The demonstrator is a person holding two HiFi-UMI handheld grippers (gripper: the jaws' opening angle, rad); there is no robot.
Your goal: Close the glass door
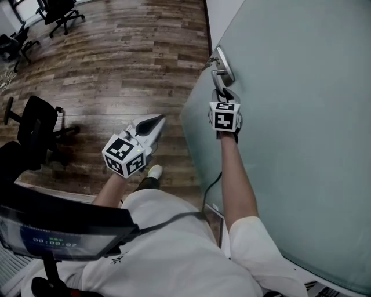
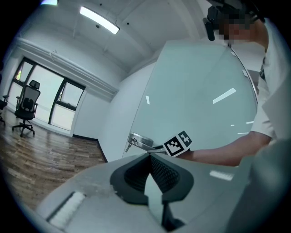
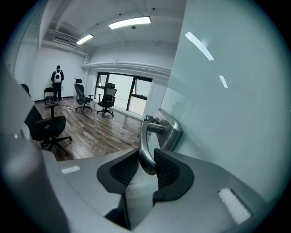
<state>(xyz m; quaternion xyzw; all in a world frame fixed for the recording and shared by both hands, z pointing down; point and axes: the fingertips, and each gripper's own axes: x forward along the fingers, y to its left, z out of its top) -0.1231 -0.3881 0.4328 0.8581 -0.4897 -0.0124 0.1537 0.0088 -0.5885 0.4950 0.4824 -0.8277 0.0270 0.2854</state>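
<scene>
The frosted glass door (image 1: pixel 301 116) fills the right of the head view, its edge swung out over the wood floor. A metal lever handle (image 1: pixel 219 74) sits on a plate near that edge. My right gripper (image 1: pixel 222 93) reaches up to it, and in the right gripper view its pads close from both sides on the lever handle (image 3: pixel 144 136), with the gripper (image 3: pixel 146 158) pointing along the glass door (image 3: pixel 227 113). My left gripper (image 1: pixel 160 119) hangs left of the door over the floor, its jaws together and holding nothing. From the left gripper (image 2: pixel 149 158), the handle (image 2: pixel 138 141) shows ahead.
Black office chairs stand on the wood floor: one (image 1: pixel 35 125) close at my left, others (image 1: pixel 58 11) farther off. A white wall (image 1: pixel 223 17) meets the door's far edge. In the right gripper view, a person (image 3: pixel 57 79) stands far back near more chairs (image 3: pixel 107 98) and windows.
</scene>
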